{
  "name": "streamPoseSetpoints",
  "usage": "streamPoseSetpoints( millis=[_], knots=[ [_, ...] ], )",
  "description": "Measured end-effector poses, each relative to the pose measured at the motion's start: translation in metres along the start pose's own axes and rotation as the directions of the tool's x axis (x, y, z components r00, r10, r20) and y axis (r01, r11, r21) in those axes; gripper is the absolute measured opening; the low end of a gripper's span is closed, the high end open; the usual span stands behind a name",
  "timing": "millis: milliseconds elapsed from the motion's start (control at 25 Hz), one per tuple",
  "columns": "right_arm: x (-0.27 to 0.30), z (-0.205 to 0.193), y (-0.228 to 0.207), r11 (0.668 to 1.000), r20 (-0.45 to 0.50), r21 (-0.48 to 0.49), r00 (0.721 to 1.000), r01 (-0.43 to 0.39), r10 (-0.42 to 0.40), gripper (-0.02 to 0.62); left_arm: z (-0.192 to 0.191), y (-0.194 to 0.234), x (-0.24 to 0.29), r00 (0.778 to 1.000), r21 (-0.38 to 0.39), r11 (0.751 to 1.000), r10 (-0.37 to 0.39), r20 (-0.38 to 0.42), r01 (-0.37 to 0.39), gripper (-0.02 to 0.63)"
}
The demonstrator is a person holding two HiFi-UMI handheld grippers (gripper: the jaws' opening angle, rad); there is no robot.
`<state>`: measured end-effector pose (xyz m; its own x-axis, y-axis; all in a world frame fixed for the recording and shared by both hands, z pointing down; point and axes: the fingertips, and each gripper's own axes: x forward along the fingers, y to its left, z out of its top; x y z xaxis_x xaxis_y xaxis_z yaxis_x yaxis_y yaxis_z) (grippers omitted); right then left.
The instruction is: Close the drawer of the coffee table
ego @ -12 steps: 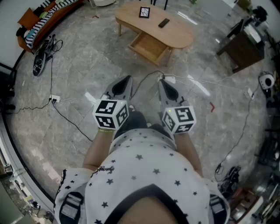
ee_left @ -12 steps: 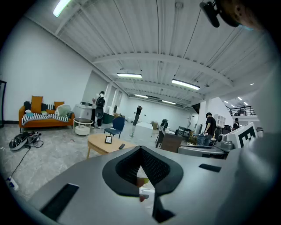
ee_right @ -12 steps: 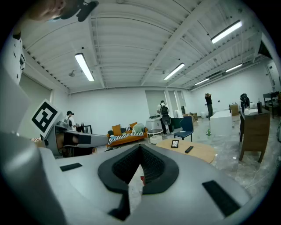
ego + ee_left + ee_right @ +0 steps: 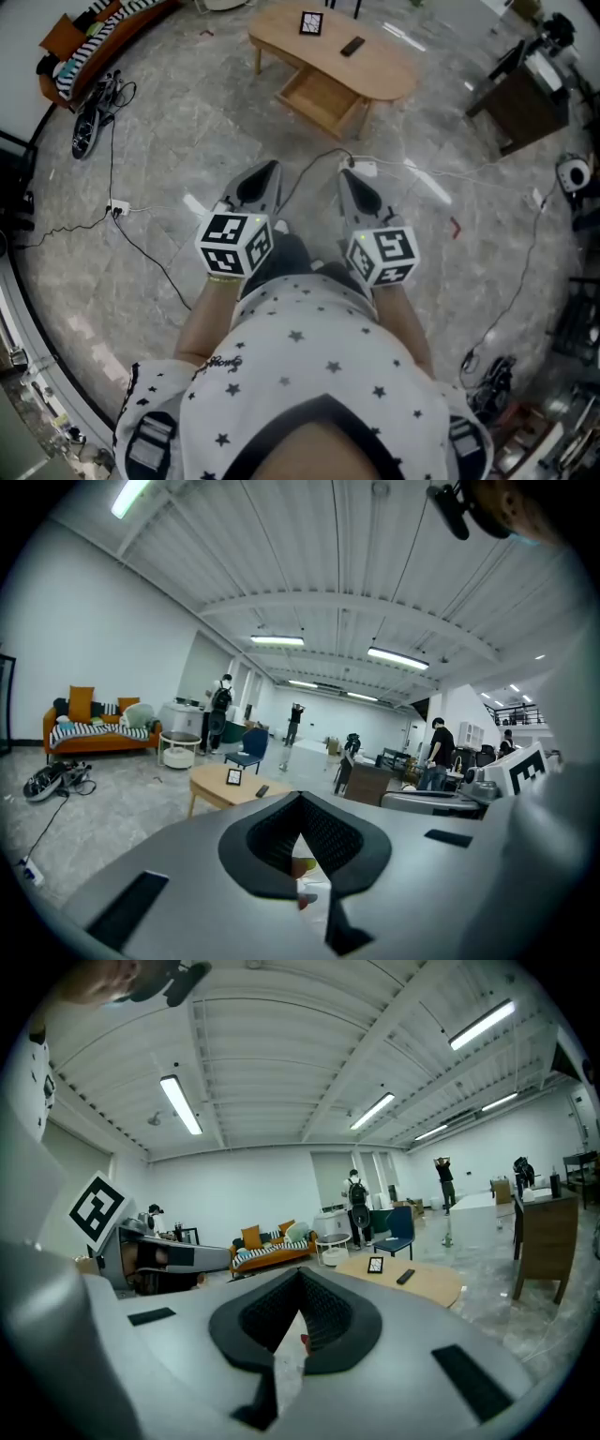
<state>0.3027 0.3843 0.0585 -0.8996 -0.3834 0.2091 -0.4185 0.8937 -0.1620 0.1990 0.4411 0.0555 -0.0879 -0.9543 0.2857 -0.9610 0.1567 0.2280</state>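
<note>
In the head view, I hold the left gripper (image 4: 270, 171) and the right gripper (image 4: 348, 176) side by side above the floor. The fingers of both are clenched on nothing. The coffee table (image 4: 384, 70) stands well ahead of the fingertips. Its drawer (image 4: 322, 99) is pulled out toward them and is well apart from both.

In the left gripper view, the jaws are pressed together and empty. The coffee table (image 4: 220, 787) lies beyond the fingers, a little to their left. I cannot see the drawer there.

In the right gripper view, the jaws are also together and empty. The coffee table (image 4: 422, 1283) lies beyond the fingers, to their right.
</note>
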Motion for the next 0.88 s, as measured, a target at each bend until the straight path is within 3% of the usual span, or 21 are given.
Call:
streamPoseSetpoints(
  millis=[280,880],
  knots=[
    [-0.002,0.006,0.006,0.998,0.05,0.036,0.997,-0.055,0.053,0.008,-0.001,0.005,0.001,1.0,0.0,1.0,0.007,-0.009,-0.007,0.008],
    [0.049,0.012,0.004,0.998,0.039,0.05,0.999,-0.031,0.029,0.008,0.014,0.044,0.036,1.0,0.007,1.0,-0.022,-0.015,0.022,0.009]
  ],
)
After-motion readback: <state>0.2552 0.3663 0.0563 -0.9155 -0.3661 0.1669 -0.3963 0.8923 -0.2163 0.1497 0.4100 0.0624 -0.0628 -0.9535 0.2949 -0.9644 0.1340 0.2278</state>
